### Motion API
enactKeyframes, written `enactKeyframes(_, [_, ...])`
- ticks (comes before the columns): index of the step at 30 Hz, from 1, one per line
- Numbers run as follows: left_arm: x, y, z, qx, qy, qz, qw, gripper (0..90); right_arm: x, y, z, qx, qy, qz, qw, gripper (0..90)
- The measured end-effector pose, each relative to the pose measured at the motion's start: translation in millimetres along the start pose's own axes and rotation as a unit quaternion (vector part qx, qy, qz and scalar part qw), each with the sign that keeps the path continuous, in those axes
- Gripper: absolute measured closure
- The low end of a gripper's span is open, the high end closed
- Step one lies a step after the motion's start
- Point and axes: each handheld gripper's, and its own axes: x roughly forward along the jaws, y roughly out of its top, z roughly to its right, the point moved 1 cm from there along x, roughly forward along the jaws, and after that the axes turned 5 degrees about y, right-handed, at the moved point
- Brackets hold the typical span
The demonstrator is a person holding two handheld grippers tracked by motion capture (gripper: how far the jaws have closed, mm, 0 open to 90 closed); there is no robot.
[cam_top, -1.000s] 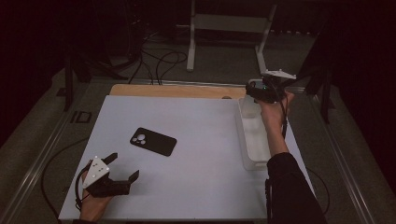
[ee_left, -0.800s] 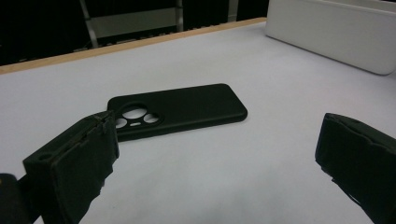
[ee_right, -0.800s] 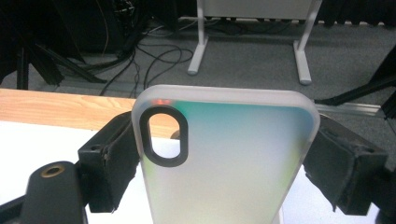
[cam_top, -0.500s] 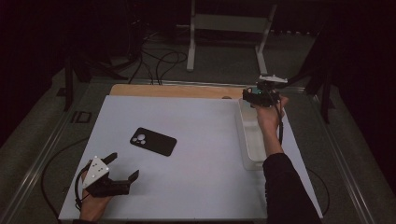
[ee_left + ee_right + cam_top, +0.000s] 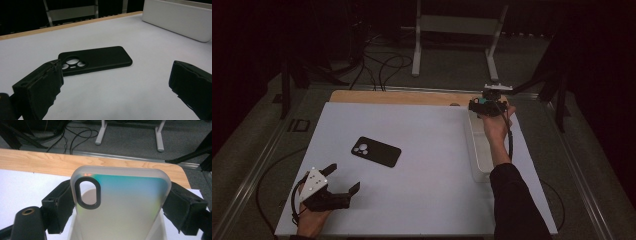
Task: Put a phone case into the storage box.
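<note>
My right gripper (image 5: 486,106) pinches a translucent phone case (image 5: 120,205) across its width, one pad on each long edge; in the right gripper view the case stands between the jaws, camera cutout at upper left, with a teal-to-green sheen across its back. In the high view that gripper hangs over the far end of the white bin (image 5: 478,152) at the table's right side; in the right gripper view the bin's rim shows just under the case, and I can't tell if the two touch.

My left gripper (image 5: 343,186) rests on the white mat (image 5: 422,150) at the near left corner, jaws spread, nothing between them. The black phone case (image 5: 96,60) lies flat on the mat, cutouts up, just beyond the left jaw tip, apart from it, and well apart from the bin
</note>
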Motion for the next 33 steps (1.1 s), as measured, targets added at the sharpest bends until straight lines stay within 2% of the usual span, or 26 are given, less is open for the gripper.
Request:
enactKeyframes(3, [0.0,0.0,0.0,0.000,-0.001,0.000,1.0000,0.4,3.7,-1.5,-0.3,-0.007,-0.003,-0.007,0.9999,16.7])
enactKeyframes(20, [0.2,-0.1,0.1,-0.002,-0.005,-0.001,1.0000,0.3,14.4,-3.5,4.5,0.014,-0.019,-0.010,0.9997,16.6])
enactKeyframes(23, [0.3,-0.2,0.0,-0.002,-0.005,-0.001,1.0000,0.3,15.5,-3.4,3.7,0.002,-0.013,-0.011,0.9999,16.4])
enactKeyframes(25, [0.6,-0.3,0.2,-0.001,-0.006,-0.002,1.0000,0.3,16.0,-3.6,4.3,0.005,-0.016,-0.009,0.9998,16.2])
enactKeyframes(28, [1.1,-0.4,0.7,0.000,-0.007,-0.003,1.0000,0.3,15.3,-3.2,6.6,0.015,-0.011,-0.002,0.9998,12.9])
enactKeyframes(33, [1.2,-0.7,0.5,0.000,-0.007,-0.004,1.0000,0.3,7.1,2.2,7.3,0.014,-0.006,0.028,0.9995,9.9])
